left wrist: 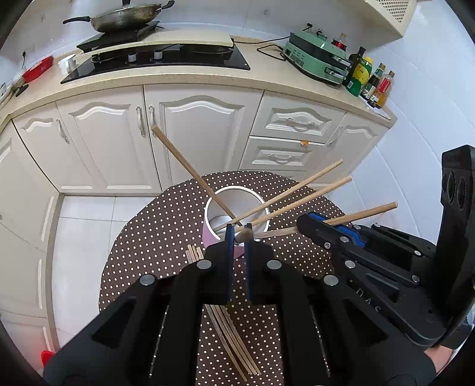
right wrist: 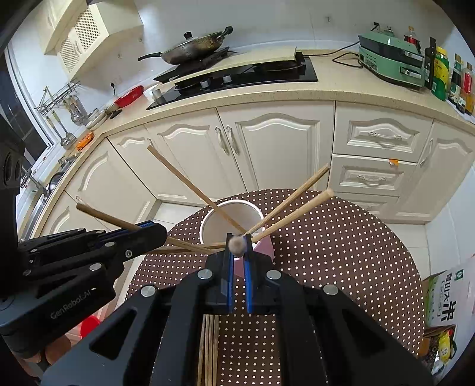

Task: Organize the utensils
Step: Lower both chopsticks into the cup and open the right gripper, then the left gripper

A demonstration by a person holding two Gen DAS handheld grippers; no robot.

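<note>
A pink cup with a white inside (left wrist: 237, 202) (right wrist: 231, 216) stands on the round polka-dot table (left wrist: 166, 225) (right wrist: 326, 243) with three wooden chopsticks (left wrist: 184, 163) (right wrist: 190, 184) leaning out of it. My left gripper (left wrist: 239, 234) is shut on a chopstick whose thin tip shows end-on between the jaws. My right gripper (right wrist: 237, 243) is shut on another chopstick seen end-on; in the left wrist view the right gripper (left wrist: 308, 225) holds that stick (left wrist: 365, 212) pointing toward the cup. More chopsticks (left wrist: 231, 335) (right wrist: 209, 350) lie on the table under the grippers.
White kitchen cabinets (left wrist: 190, 136) and a counter with a black hob (left wrist: 160, 59), a pan (left wrist: 124, 19), a green appliance (left wrist: 317, 59) and bottles (left wrist: 368, 80) stand behind the table. A rice bag (right wrist: 445, 300) is at the right on the floor.
</note>
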